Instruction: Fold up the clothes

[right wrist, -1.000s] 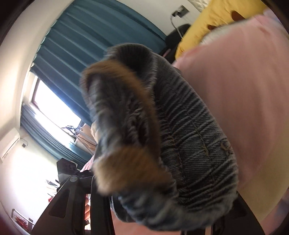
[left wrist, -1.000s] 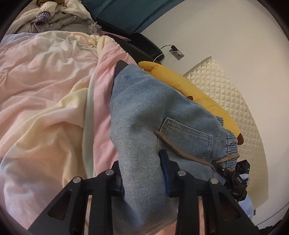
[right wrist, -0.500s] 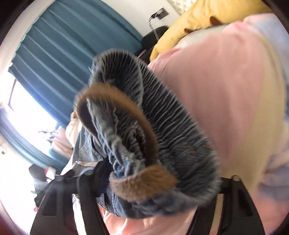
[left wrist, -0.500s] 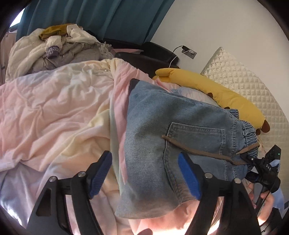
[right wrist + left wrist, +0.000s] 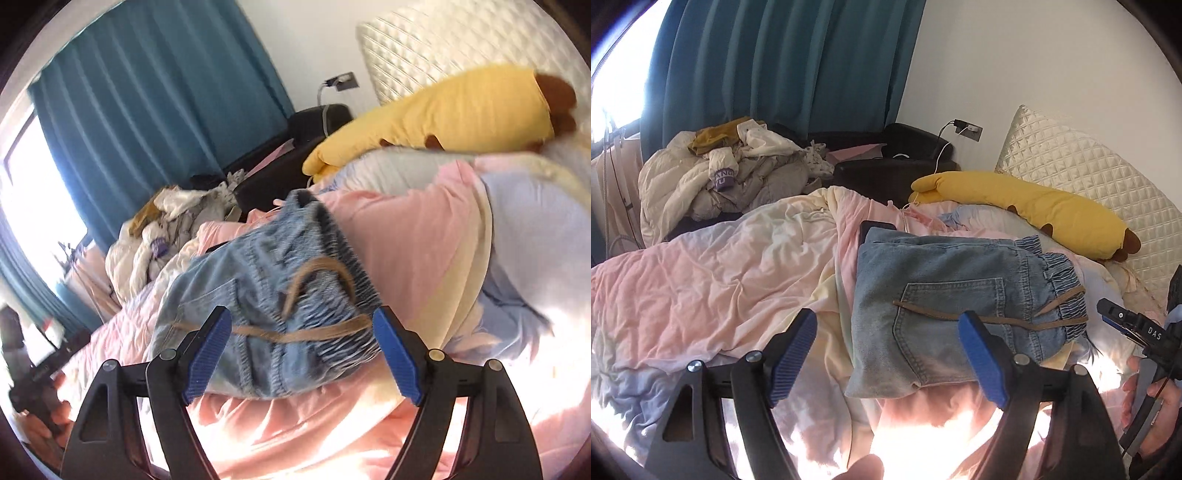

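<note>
Folded light-blue jeans with an elastic waist and a brown drawstring lie flat on the pastel duvet. My left gripper hangs open above their near edge, its blue pads clear of the denim. In the right wrist view the jeans lie just beyond my right gripper, which is open too with nothing pressed between its pads. The right gripper's body and the hand holding it show at the right edge of the left wrist view.
A long yellow banana pillow lies by the quilted headboard. A heap of unfolded clothes sits at the far left, before teal curtains. A black seat stands behind the bed.
Both grippers let go of the jeans, opened wide and lifted back. The jeans now rest folded on the duvet.
</note>
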Motion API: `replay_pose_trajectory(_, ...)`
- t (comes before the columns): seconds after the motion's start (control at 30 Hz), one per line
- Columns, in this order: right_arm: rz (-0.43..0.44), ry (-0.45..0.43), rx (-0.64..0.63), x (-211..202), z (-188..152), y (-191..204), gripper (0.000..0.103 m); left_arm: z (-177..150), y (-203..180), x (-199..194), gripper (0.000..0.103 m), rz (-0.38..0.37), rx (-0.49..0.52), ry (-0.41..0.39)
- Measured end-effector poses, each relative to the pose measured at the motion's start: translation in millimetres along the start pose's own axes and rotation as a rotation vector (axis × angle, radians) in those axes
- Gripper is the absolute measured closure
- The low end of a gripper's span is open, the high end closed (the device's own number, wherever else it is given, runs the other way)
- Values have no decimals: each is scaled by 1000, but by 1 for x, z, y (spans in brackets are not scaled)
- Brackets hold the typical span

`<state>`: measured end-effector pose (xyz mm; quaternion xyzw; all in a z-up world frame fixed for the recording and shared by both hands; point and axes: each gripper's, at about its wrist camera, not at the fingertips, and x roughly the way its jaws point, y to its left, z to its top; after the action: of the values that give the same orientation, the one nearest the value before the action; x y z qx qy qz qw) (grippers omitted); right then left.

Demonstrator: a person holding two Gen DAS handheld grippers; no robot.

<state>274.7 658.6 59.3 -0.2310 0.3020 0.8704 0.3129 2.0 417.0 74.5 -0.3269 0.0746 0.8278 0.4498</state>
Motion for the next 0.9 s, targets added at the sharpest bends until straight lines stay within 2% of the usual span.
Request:
replay_pose_trajectory(0.13,15,-18,-84,-25,-2,29,19,-3,-15,-27,22,26,32,-19)
replay_pose_trajectory(0.3,35,-44,-172,-29,-20,63,19,-12,-27,-57,22,48,40,-36)
replay_pose_trajectory(0.5,73,-7,-242,-69,-45,97,19,-25,-37,-90,22,81,50,-56)
replay_pose_trajectory(0.73,27,-40,-281,-88,-65,110,19,-49,-46,-126,22,132,69,-90)
replay_pose_trajectory(0.9,11,-23,-285,-86,-85,123,19,-66,-48,-141,22,172,93,-110)
